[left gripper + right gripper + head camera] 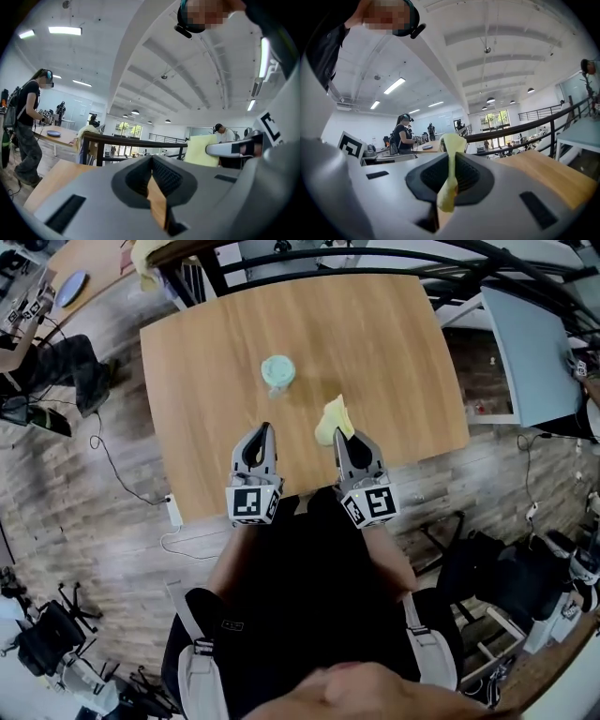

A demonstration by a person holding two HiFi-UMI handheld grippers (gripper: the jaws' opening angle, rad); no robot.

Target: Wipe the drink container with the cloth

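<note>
A mint-green lidded drink container [277, 373] stands upright on the wooden table [394, 352], ahead of both grippers and touching neither. My right gripper [338, 433] is shut on a pale yellow cloth [331, 418], which sticks up beyond its tips. In the right gripper view the cloth [450, 151] hangs pinched between the jaws. My left gripper [266, 427] hovers near the table's front edge, shut with nothing in it; its tips [151, 159] meet. From the left gripper view the cloth [202, 151] shows to the right. Neither gripper view shows the container.
A black railing [136, 140] runs behind the table's far edge. A grey table [530, 352] stands to the right. Cables and a white adapter [173, 512] lie on the floor at the left. People stand at other tables in the background [402, 133].
</note>
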